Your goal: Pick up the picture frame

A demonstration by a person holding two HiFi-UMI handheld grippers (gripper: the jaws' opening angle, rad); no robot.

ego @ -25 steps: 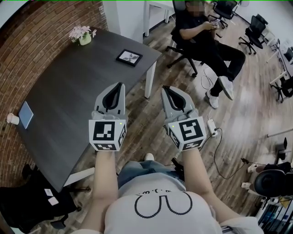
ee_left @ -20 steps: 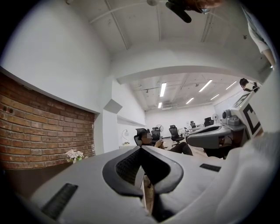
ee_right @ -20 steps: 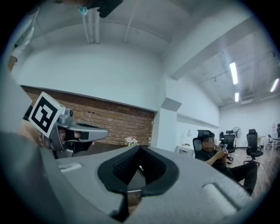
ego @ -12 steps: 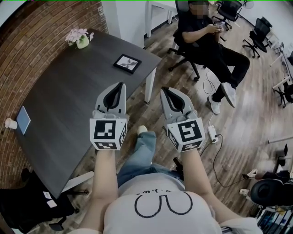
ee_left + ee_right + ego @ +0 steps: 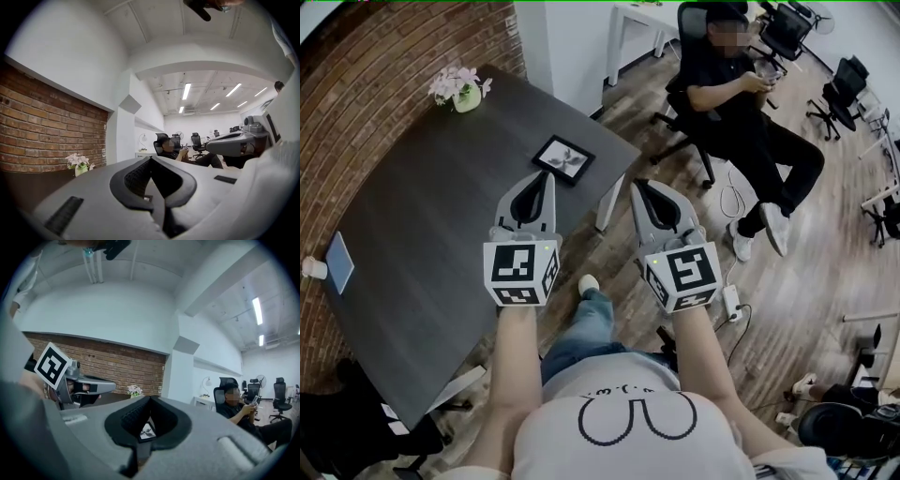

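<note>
A small black picture frame [image 5: 563, 159] with a leaf print lies flat near the right corner of the dark table [image 5: 422, 225]. My left gripper [image 5: 547, 176] is shut and empty, held level, its tip just short of the frame in the head view. My right gripper [image 5: 638, 185] is also shut and empty, out past the table's edge over the wooden floor. In the right gripper view the frame [image 5: 146, 430] shows small through the gap under the closed jaws of the right gripper [image 5: 150, 400]. In the left gripper view my left gripper [image 5: 151, 159] is closed, with the other gripper at its right.
A pot of pink flowers [image 5: 459, 87] stands at the table's far corner by the brick wall. A white cup [image 5: 313, 268] and a blue card [image 5: 339, 262] sit at the table's left edge. A person [image 5: 741, 94] sits in an office chair ahead right. A power strip [image 5: 733, 298] lies on the floor.
Both grippers have travelled forward together toward the table, still shut. The frame and table corner now sit closer, just ahead of the left gripper's tip.
</note>
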